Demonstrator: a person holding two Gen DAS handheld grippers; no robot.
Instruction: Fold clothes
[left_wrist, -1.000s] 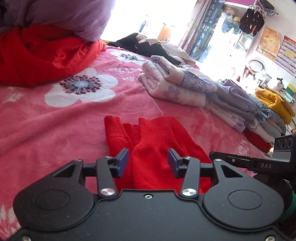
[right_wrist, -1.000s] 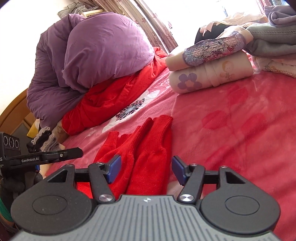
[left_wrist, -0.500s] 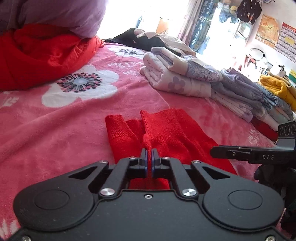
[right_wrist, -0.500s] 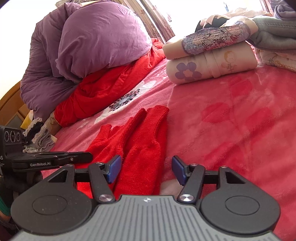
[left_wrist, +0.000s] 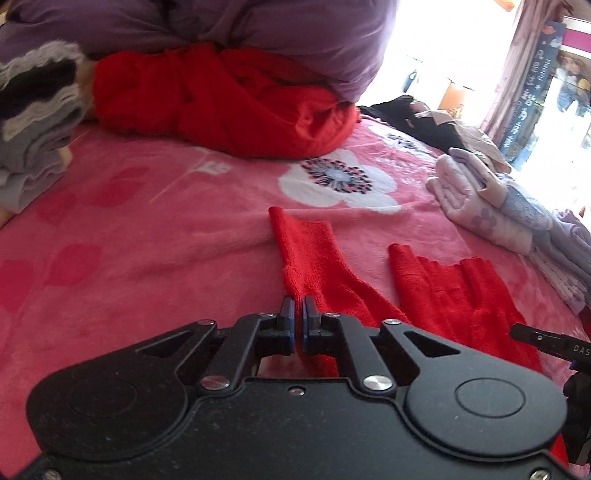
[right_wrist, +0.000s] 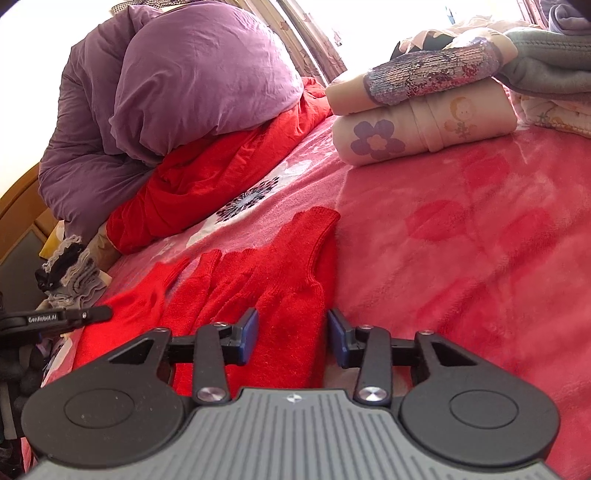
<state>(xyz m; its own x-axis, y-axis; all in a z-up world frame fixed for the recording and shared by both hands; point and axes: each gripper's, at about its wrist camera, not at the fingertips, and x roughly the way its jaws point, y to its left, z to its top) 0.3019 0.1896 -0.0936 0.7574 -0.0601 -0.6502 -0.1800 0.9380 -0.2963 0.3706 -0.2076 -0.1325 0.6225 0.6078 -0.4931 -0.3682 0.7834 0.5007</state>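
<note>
White letters "DAS" stood on a black bar (left_wrist: 554, 341) at the left view's right edge. "GenRobot.AI" was printed on a black bar (right_wrist: 59, 316) at the right view's left edge. A blue banner (left_wrist: 532, 92) carried Chinese characters, too blurred to read.

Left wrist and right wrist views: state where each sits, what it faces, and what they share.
Left wrist: sits on the left tool, shut on the red knit garment; faces a purple duvet.
Right wrist: sits on the right tool, jaws closing with the garment between them; faces the folded clothes.
Shared: garment, pink floral blanket, duvet, folded clothes.
</note>
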